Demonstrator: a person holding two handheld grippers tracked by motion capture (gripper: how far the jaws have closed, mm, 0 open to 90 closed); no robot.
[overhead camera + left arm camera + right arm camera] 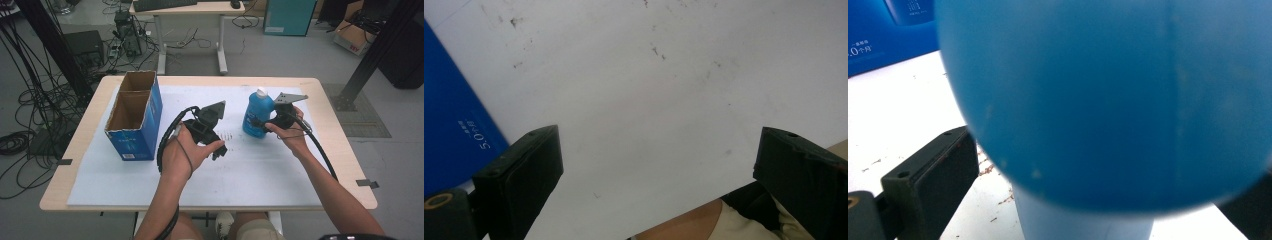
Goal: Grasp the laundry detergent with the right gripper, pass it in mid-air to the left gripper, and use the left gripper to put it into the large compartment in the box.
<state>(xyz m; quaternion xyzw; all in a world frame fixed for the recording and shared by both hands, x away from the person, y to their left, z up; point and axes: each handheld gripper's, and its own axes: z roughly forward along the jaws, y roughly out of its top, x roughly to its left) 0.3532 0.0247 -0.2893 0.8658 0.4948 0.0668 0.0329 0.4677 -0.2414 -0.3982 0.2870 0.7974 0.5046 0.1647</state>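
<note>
While the blue bottle stands upright on the white mat, well to the right of the open cardboard box, I take it as the thing I am working on and the box as my landmark. Its white cap points straight up, so its long axis is vertical, and its rounded body looms close in the right gripper view. My right gripper is at the bottle's right flank, on the side away from the box, and the bottle sits between its jaws: one jaw shows to the left of the body with a sliver of mat between them, the other is mostly hidden at the far edge. I cannot tell whether the pads are already pressing on the plastic or merely bracket it. My left gripper hangs between the box and the bottle, nearer the box than the right one is, its jaws spread wide over bare mat with nothing between them; a blue face of the box shows at the edge of the left gripper view. I judge the right hand far the nearer to the bottle, so the coming move turns on it: the bottle lies straight ahead of that gripper, and the squeeze must cross the upright body sideways.
</note>
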